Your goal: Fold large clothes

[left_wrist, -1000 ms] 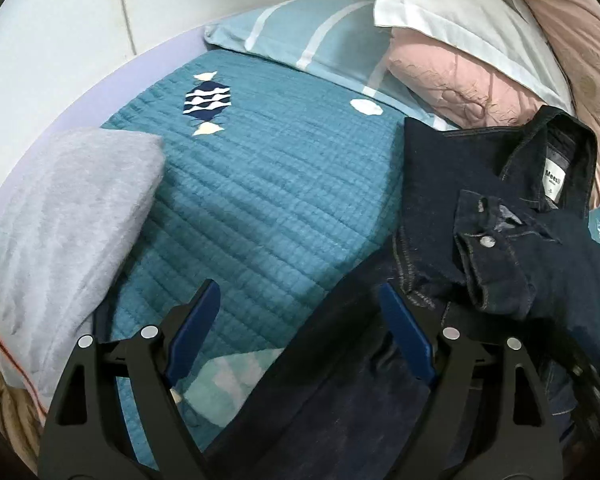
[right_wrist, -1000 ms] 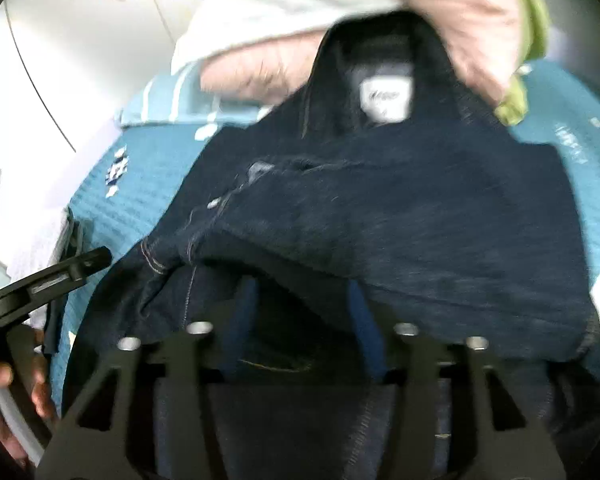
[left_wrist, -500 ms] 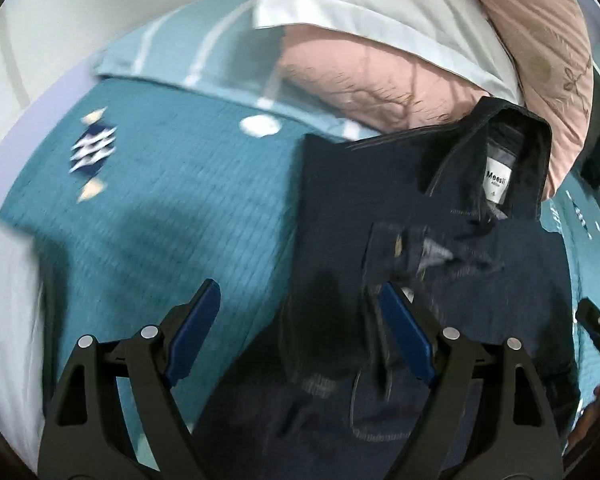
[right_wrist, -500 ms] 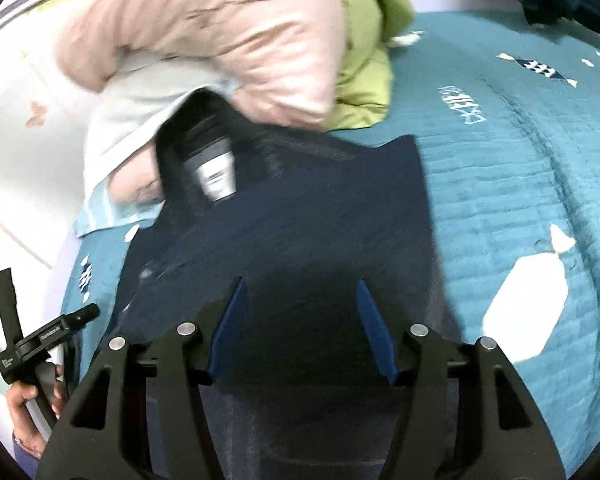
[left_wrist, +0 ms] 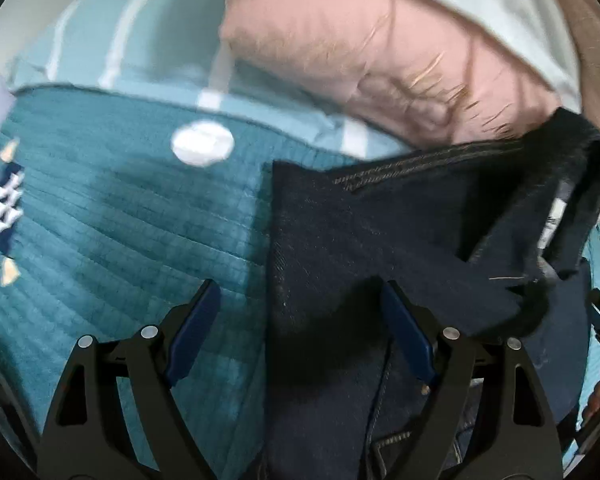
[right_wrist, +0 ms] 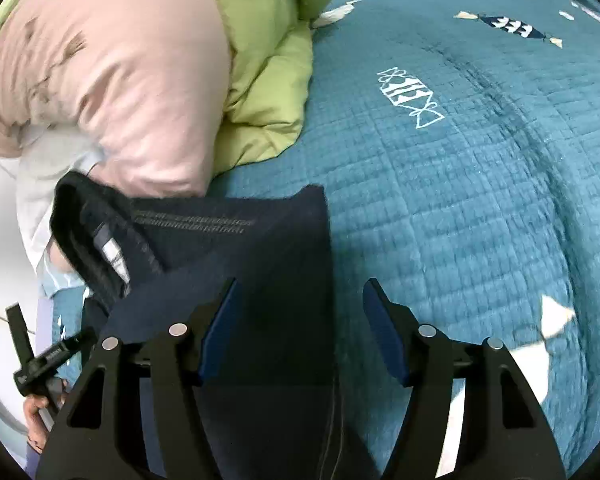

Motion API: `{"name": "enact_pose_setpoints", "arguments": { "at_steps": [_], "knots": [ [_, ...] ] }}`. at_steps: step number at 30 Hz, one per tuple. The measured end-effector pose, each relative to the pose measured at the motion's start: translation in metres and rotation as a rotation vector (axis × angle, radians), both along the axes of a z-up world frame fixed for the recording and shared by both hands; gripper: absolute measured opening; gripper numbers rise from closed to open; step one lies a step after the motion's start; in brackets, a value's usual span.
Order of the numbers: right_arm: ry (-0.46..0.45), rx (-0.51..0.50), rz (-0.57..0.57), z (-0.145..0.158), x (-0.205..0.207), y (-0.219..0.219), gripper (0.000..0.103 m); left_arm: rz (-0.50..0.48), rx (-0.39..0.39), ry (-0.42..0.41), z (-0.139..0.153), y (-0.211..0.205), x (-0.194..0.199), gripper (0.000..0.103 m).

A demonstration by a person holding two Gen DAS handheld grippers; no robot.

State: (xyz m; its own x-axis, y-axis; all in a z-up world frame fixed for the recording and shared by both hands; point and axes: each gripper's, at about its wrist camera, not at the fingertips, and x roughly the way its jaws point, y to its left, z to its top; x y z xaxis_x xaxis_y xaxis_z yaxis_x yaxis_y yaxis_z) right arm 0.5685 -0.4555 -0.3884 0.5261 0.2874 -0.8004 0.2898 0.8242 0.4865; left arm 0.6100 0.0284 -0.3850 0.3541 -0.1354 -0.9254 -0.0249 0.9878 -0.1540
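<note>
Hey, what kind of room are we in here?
Most likely a bedroom: the dark denim jacket lies on a teal quilted bedspread, with a pink pillow and a green duvet piled at its head.

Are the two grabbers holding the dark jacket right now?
No. The left gripper and right gripper are both open, each straddling a side edge of the jacket.

Dark navy denim jacket (left_wrist: 364,240) lies folded flat on the bed, collar with label against pillows.
</note>
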Motion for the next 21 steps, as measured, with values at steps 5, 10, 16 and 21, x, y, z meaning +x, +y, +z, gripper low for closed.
{"name": "enact_pose_setpoints", "arguments": {
  "at_steps": [5,10,16,21],
  "knots": [
    [0.025,0.053,0.040,-0.011,0.014,-0.003,0.060,-0.015,0.006,-0.013,0.000,-0.004,0.012,0.085],
    [0.006,0.115,0.041,-0.016,0.019,-0.006,0.057,-0.012,-0.004,-0.016,0.003,-0.006,0.027,0.085],
    [0.005,0.101,0.106,-0.010,0.024,0.009,0.021,-0.042,-0.038,-0.014,0.003,-0.009,0.038,0.059],
    [-0.096,0.098,0.106,0.014,0.007,0.006,0.008,-0.102,-0.004,-0.059,0.026,-0.012,0.035,0.010]
  ]
}}
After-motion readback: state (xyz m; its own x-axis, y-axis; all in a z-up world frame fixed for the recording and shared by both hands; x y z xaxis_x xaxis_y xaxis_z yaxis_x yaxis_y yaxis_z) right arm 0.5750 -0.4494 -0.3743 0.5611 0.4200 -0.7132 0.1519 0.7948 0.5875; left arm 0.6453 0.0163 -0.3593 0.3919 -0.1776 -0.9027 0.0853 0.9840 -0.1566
